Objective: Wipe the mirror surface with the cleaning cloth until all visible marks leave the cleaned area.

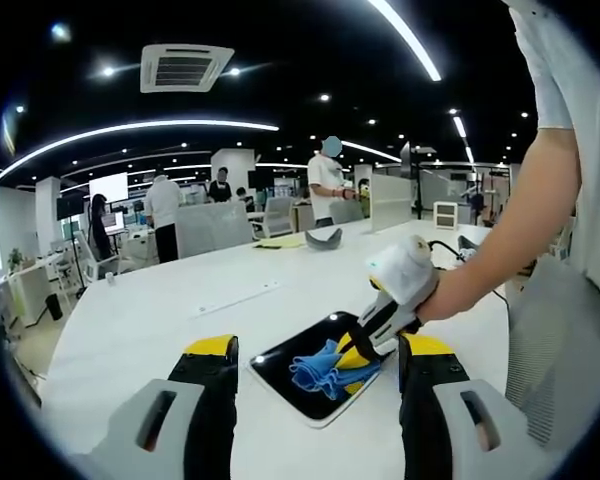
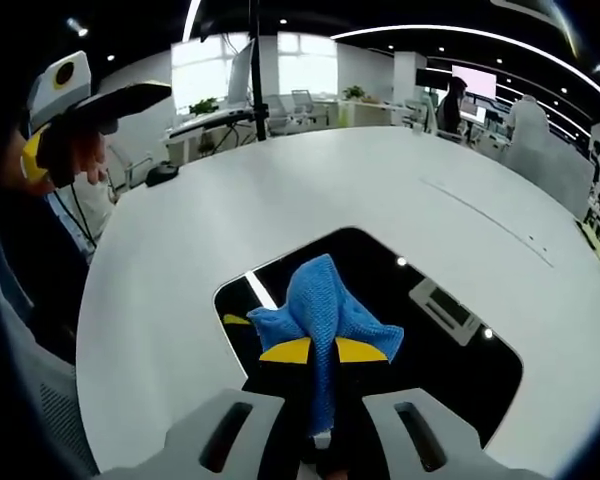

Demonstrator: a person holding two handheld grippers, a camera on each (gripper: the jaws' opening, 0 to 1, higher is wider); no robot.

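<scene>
On the counter (image 2: 160, 300) my right gripper (image 2: 323, 352) pinches the soft, light cloth (image 2: 325, 305) at its bunched middle over the fragile mirror (image 2: 450, 340); left gripper (image 1: 318, 375) spread.

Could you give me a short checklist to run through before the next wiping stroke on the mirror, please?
1. Cloth gripped: ok. The right gripper is shut on the blue cleaning cloth.
2. Cloth on the glass: ok. In the left gripper view the cloth sits bunched on the mirror.
3. Mirror lying flat on the white table: ok.
4. Left gripper clear of the stroke: ok. Its jaws stand open, holding nothing, short of the mirror.
5. Marks remaining on the mirror: cannot tell. The surface shows ceiling-light reflections, and any smears are too faint to pick out.
6. Mirror and cloth in sight: ok, in both views.
</scene>
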